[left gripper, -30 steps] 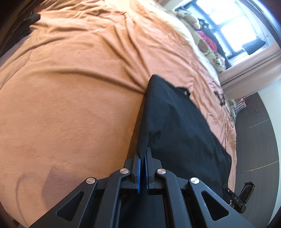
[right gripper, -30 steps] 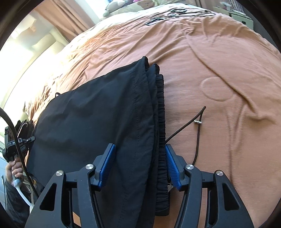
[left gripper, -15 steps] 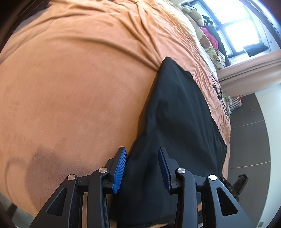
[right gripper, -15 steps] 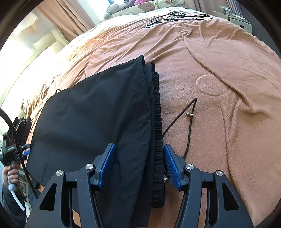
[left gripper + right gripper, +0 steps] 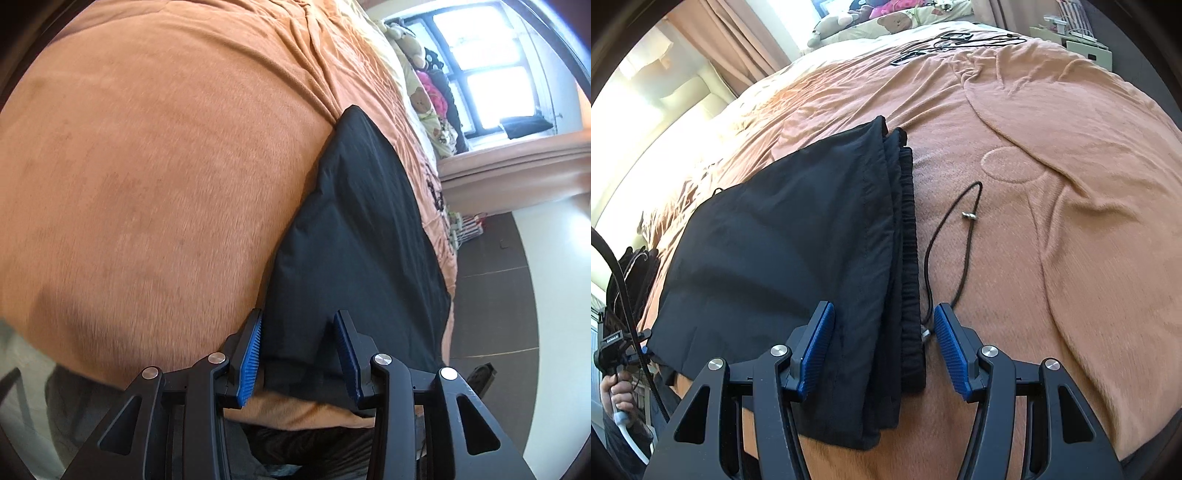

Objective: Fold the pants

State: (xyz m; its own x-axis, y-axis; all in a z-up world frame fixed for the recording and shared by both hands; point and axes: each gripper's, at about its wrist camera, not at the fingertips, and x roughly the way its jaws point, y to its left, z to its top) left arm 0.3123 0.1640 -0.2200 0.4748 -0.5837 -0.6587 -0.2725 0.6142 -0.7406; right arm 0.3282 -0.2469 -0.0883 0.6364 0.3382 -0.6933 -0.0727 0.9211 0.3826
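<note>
1. Pants [image 5: 798,251], black and folded, lie flat on the orange blanket [image 5: 1071,184] covering the bed.
2. Left gripper [image 5: 297,354] has its jaws parted, straddling one pants edge, pads not pressing.
3. Right gripper [image 5: 884,347] stands half open over the waistband end, gripping nothing; the drawstring [image 5: 960,229] trails beside it.

The pants [image 5: 354,236] are plain black, with a black drawstring [image 5: 945,240] carrying a small silver bead. The bed's blanket [image 5: 155,155] is orange-brown with a faint embossed circle pattern. Each claw, left [image 5: 298,354] and right [image 5: 884,350], is black with blue ribbed pads [image 5: 816,350] and silver screws. The curtains [image 5: 738,37] are peach, and the pillow [image 5: 908,20] is pale yellow with brown bears.
</note>
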